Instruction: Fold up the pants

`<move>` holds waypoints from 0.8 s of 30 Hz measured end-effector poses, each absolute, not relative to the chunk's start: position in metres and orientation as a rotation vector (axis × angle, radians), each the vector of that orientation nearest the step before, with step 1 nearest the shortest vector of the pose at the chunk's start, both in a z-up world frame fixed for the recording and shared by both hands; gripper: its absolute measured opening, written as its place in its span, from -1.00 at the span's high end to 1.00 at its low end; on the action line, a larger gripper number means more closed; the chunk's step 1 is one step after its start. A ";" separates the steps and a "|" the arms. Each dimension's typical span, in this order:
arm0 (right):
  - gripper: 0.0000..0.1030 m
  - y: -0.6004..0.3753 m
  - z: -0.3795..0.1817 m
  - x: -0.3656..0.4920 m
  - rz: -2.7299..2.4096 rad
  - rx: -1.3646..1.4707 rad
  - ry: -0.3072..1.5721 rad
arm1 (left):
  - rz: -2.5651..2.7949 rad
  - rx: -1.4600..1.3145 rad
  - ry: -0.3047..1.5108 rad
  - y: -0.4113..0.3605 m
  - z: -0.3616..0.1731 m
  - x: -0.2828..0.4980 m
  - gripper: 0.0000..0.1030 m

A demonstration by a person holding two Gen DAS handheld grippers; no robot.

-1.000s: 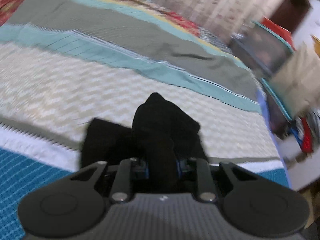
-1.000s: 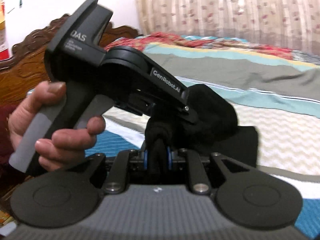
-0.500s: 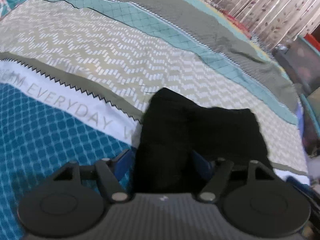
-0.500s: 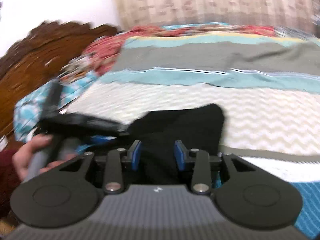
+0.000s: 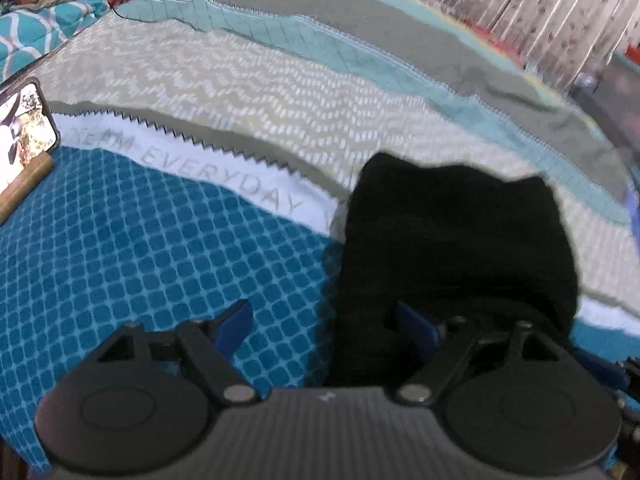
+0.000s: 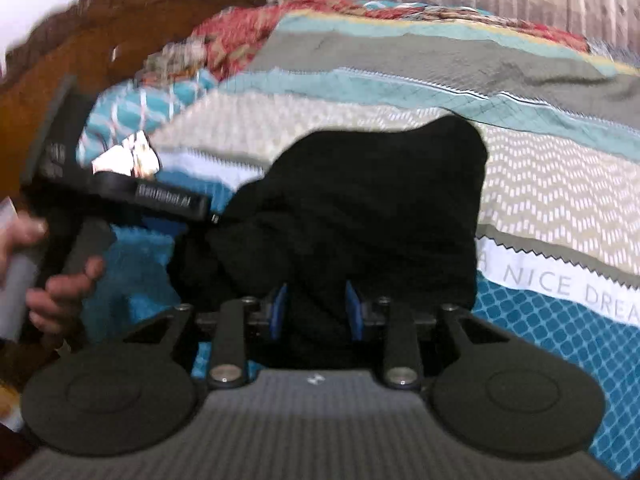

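black pants (image 5: 452,240), folded, lying on bedspread (image 5: 160,256)

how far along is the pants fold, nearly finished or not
Nearly finished, it seems. Done: the black pants lie in a compact folded bundle on the bedspread. In hand: nothing is gripped; the left gripper and right gripper are both open, though the right's fingers flank the fabric edge. Left: perhaps drawing clear and a final tidy, though lumps suggest some smoothing.

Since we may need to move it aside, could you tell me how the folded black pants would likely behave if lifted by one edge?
The black pants look soft and rumpled, so they would likely droop and unfold. On the quilted bedspread, a push would probably bunch them rather than slide them.
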State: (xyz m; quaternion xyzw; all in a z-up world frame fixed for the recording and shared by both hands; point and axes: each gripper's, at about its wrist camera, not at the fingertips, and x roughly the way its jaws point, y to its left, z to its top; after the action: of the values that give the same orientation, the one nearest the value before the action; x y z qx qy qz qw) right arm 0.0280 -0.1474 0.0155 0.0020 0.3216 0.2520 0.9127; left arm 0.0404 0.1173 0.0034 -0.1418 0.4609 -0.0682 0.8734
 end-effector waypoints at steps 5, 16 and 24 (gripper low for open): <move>0.31 -0.178 0.027 0.031 0.469 0.121 0.578 | -0.220 -0.443 0.915 0.131 0.023 0.038 -0.68; 0.36 -0.124 -0.005 0.089 0.591 0.141 0.691 | -0.174 -0.321 0.968 0.112 0.005 0.038 -0.68; 0.35 -0.113 0.002 0.067 0.699 0.044 0.703 | -0.168 -0.347 0.952 0.123 0.004 0.040 -0.66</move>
State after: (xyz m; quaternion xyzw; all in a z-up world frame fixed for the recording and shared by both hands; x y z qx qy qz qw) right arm 0.0669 -0.1127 0.0016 0.0210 0.3373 0.3352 0.8794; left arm 0.0404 0.1230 0.0040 -0.1661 0.4555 -0.0805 0.8709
